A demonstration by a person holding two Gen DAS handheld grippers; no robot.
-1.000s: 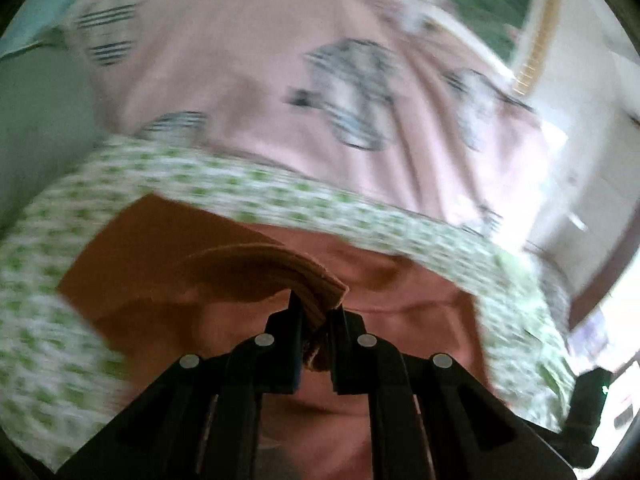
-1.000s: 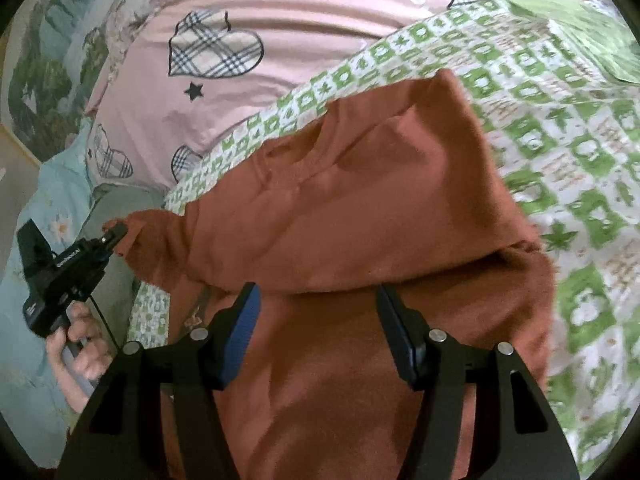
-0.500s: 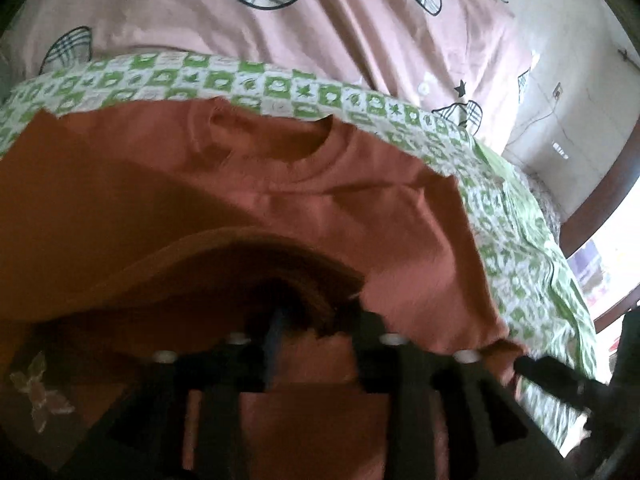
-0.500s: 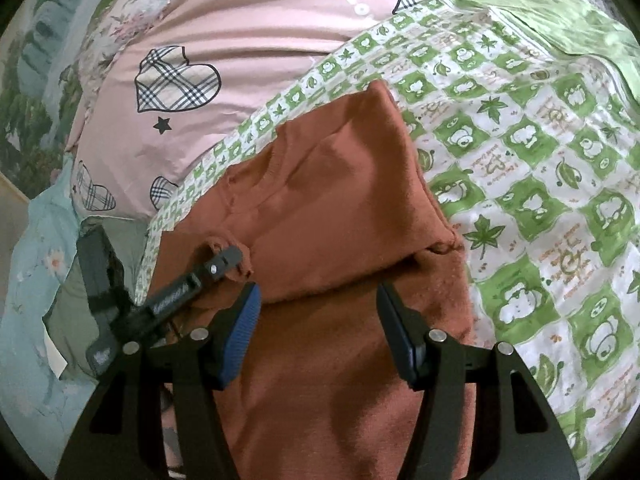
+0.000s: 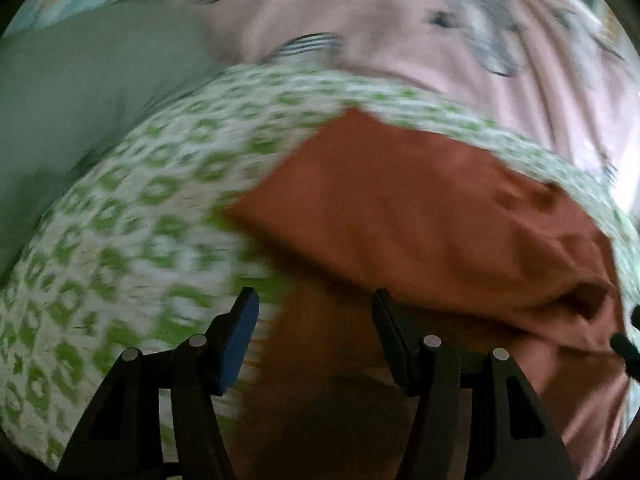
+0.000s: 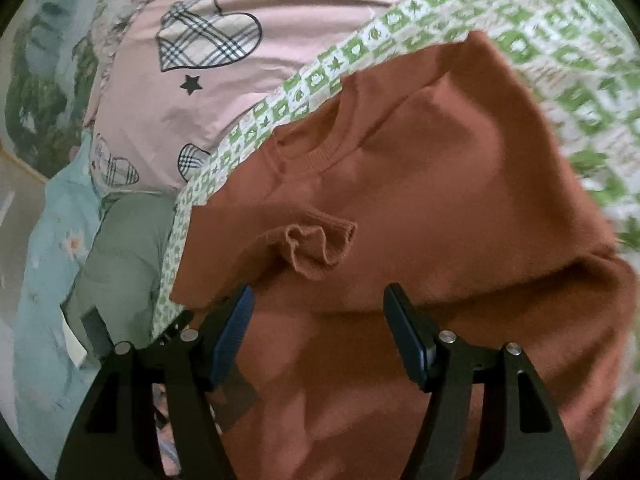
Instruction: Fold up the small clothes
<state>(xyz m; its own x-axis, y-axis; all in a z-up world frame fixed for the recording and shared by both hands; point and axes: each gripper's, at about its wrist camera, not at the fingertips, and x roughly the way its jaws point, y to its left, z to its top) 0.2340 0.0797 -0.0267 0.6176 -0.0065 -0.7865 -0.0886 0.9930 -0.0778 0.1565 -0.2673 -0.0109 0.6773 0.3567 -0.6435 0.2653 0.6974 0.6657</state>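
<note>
A rust-orange small sweater (image 6: pixel 420 184) lies on the green-and-white patterned cloth (image 6: pixel 580 52). Both its sleeves are folded in over the body; the left sleeve's cuff (image 6: pixel 320 244) rests crumpled near the middle, below the neckline (image 6: pixel 320 152). My right gripper (image 6: pixel 318 332) is open and empty, hovering over the sweater's lower part. In the blurred left wrist view the sweater (image 5: pixel 420 220) fills the right half. My left gripper (image 5: pixel 314 332) is open and empty above the sweater's left edge.
A pink duvet with plaid hearts (image 6: pixel 208 80) lies beyond the patterned cloth (image 5: pixel 120 240). A grey-green garment (image 6: pixel 128 248) and a light blue floral sheet (image 6: pixel 48 240) lie at the left. The grey-green garment also shows in the left wrist view (image 5: pixel 80 92).
My left gripper, shut on the sleeve cuff a second ago, carried it over the sweater's body, let go and opened. It has drawn back left. The right gripper stayed open.
</note>
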